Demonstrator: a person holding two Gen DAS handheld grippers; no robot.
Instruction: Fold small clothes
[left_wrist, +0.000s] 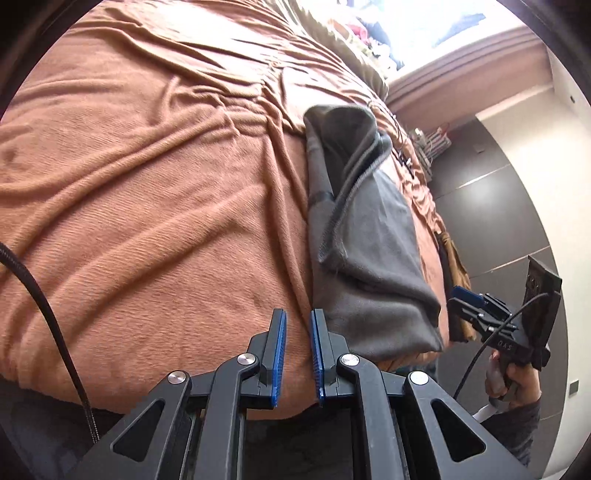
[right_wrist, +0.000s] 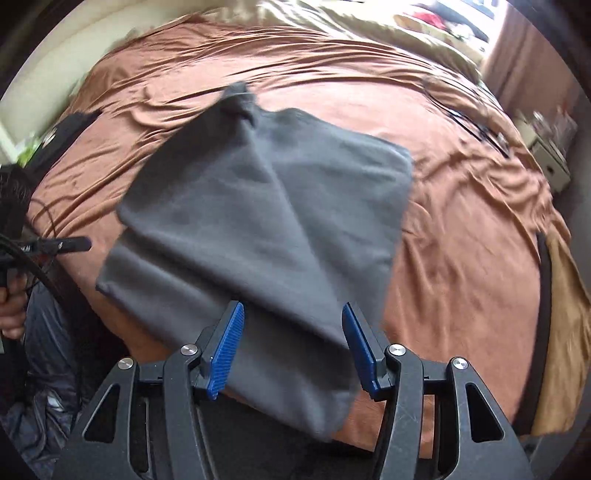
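Left gripper (left_wrist: 298, 354) is seen nearly closed and empty at lower centre, over the blanket (left_wrist: 147, 184); the garment (right_wrist: 258, 206) lies mid-frame; right gripper (right_wrist: 293, 347) is held open above its near edge, nothing gripped

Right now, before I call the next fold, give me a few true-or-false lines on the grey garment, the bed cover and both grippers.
1. The grey garment lies on the rust-brown bed cover. True.
2. The right gripper is clamped on the garment. False: its jaws stand apart, with the cloth lying below them, not pinched.
3. The left gripper holds a fold of the garment. False: its blue pads are nearly together with nothing between them.
4. The garment lies near the edge of the bed. True.
5. The bed cover is smooth and flat. False: it is wrinkled all over.
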